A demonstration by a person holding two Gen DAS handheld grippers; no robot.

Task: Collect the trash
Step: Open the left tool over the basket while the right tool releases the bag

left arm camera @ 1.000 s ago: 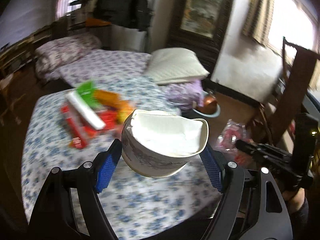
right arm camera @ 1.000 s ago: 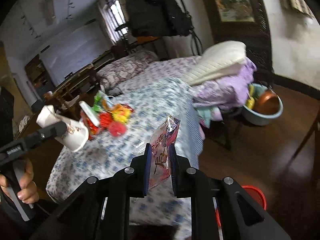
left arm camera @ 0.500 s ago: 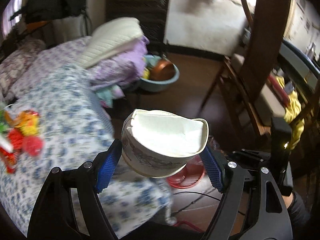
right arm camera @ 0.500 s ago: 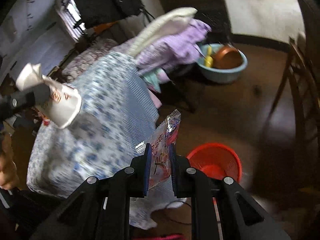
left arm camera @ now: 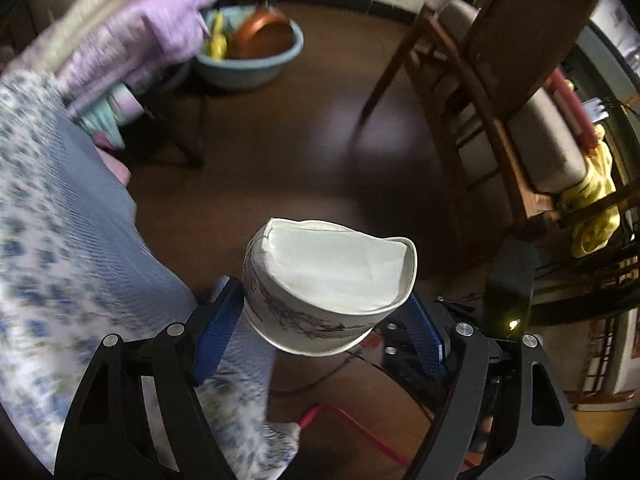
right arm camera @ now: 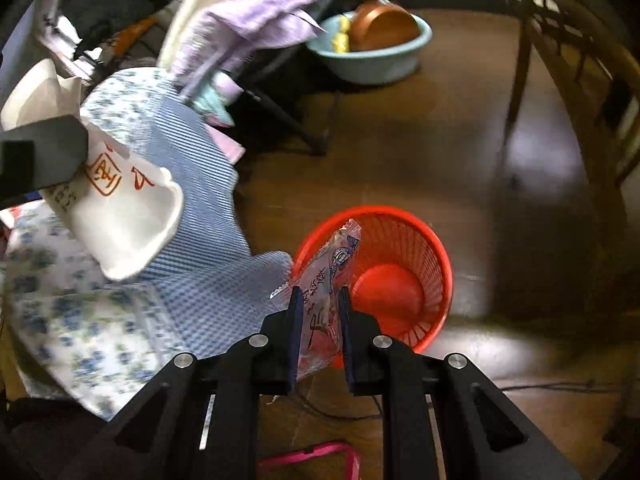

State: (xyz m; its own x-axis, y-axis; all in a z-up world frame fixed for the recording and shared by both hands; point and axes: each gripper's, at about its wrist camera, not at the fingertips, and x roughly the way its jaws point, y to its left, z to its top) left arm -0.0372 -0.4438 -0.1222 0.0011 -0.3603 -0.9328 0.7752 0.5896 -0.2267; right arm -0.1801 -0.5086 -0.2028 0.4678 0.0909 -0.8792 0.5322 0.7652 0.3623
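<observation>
Right wrist view: we are carrying trash binward, right gripper (right arm camera: 319,312) pinching a snack wrapper (right arm camera: 328,280) near the red basket (right arm camera: 420,240), left gripper (left arm camera: 320,312) clamping a crushed paper cup (left arm camera: 328,280); next, releasing above it.

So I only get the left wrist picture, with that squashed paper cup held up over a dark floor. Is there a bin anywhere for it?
Observer: Yes. The right wrist view shows a red basket on the floor beside the bed's hanging sheet.
Operator: Is anything in it already?
Observer: Its bottom looks bare from that view.
Operator: And the other hand, is it carrying something?
Observer: The right gripper is shut on a clear snack wrapper, right over the basket's near rim.
Operator: Does my cup show there too?
Observer: Yes, the paper cup sits far left in that view, over the sheet and not over the basket.
</observation>
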